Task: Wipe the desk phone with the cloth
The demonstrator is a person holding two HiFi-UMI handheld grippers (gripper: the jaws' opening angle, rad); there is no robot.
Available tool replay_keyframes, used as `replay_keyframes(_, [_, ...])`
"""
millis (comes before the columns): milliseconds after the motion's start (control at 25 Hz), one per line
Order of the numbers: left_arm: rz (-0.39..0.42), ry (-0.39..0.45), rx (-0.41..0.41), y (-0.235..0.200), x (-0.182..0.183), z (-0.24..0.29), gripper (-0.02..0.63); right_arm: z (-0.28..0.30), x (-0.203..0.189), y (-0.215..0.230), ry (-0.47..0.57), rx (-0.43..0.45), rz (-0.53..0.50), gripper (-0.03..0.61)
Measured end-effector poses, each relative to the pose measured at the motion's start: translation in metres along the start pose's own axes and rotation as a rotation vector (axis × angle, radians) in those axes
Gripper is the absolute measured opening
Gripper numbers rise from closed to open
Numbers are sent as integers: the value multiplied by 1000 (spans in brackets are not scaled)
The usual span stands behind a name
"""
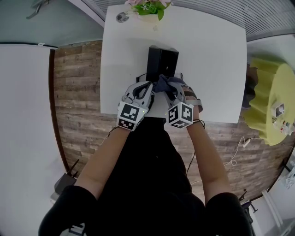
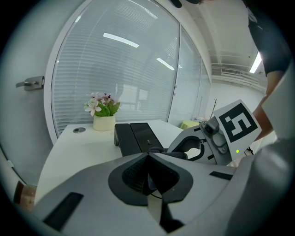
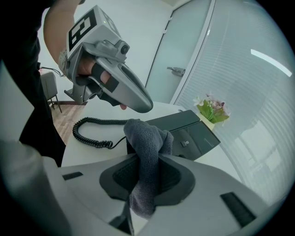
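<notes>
Cloth [image 3: 148, 146] pinched in right gripper [image 3: 150, 171].

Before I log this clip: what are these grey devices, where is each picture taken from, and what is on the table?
No robot here: a person holds a hand-worked claw in each hand. One picture comes from a camera on the person's head, looking down; the other two from cameras riding on each claw. On the white table stand a black desk phone, a coiled cord beside it, and a small pot of flowers. The right claw is shut on a grey cloth close to the phone. The left claw is closed beside it, with nothing clearly held.
</notes>
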State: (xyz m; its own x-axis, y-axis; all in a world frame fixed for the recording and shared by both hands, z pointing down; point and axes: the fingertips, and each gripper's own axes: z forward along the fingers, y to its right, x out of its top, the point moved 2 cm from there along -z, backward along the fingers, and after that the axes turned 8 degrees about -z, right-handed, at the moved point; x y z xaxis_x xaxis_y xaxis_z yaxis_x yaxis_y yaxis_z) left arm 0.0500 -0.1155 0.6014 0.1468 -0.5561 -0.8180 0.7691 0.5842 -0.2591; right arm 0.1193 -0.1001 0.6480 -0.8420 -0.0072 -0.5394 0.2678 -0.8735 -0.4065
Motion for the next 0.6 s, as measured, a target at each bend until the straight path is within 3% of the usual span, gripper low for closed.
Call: replay_keyframes(600, [1, -29, -11, 2, -11, -12, 9, -2, -3, -32, -45, 80, 5, 94])
